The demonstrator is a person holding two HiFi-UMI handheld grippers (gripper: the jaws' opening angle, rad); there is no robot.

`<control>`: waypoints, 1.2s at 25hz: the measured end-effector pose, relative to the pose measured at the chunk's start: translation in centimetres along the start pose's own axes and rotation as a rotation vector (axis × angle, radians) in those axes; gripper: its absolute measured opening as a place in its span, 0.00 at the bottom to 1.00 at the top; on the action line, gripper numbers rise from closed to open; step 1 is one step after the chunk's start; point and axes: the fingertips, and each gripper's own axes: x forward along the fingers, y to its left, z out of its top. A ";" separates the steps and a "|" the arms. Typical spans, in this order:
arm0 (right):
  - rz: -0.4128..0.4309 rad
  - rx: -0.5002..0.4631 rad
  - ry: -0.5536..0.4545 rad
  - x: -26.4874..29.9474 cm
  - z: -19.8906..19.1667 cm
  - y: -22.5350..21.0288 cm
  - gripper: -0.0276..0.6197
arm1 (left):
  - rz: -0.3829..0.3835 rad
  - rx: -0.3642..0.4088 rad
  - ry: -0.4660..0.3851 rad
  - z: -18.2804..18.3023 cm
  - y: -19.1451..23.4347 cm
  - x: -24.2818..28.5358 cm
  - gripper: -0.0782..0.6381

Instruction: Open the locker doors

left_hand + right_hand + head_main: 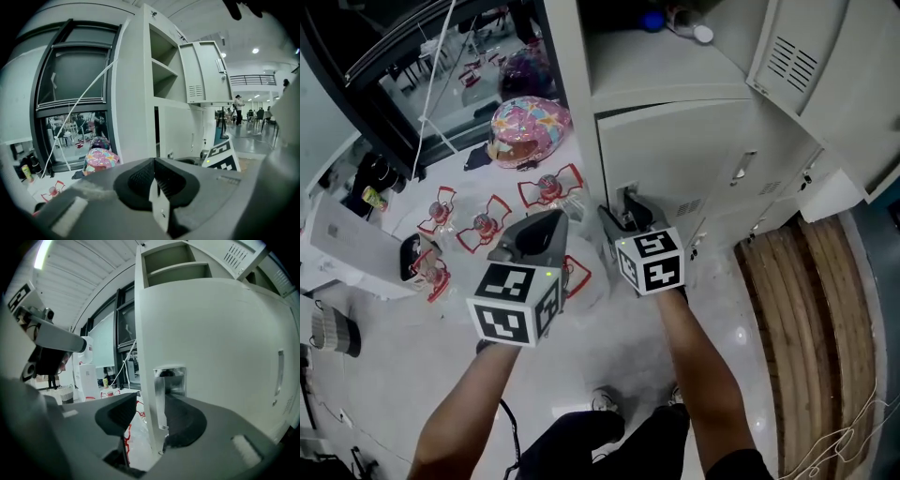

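Locker door [684, 150], the lower one, stands shut at the centre of the head view, while the upper door [825, 56] hangs open at two o'clock. At the shut door's nine o'clock edge the right gripper [625, 214] has its jaws apart, with the door edge and its metal handle [169, 380] between them and the left pad clear of the door. The left gripper [546, 230], at the right one's nine o'clock, is closed on nothing. A pink patterned bag [530, 127] lies on the floor [609, 356] at eleven o'clock.
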 end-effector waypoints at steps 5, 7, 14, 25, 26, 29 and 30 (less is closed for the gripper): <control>-0.013 0.016 0.001 -2.0 -0.5 0.1 0.31 | -0.020 -0.009 0.001 0.3 -1.5 -0.4 0.12; -0.019 0.015 0.003 -2.9 -0.7 0.2 0.31 | -0.027 -0.012 0.000 0.3 -2.0 -0.5 0.12; -0.053 0.003 0.022 -6.4 -1.7 0.4 0.29 | -0.057 -0.038 -0.001 -0.5 -4.1 -1.1 0.12; -0.113 0.015 0.012 -13.2 -2.9 -1.1 0.29 | -0.142 -0.029 0.019 -1.3 -9.8 -1.5 0.12; -0.120 0.021 0.004 -13.8 -2.9 -1.4 0.29 | -0.152 -0.024 0.023 -1.4 -10.3 -1.4 0.12; -0.144 0.039 -0.012 -15.6 -3.3 -2.2 0.29 | -0.188 -0.005 0.035 -1.8 -12.3 -1.1 0.12; -0.150 0.042 -0.017 -16.3 -3.3 -2.6 0.29 | -0.199 0.000 0.036 -1.9 -13.0 -0.9 0.12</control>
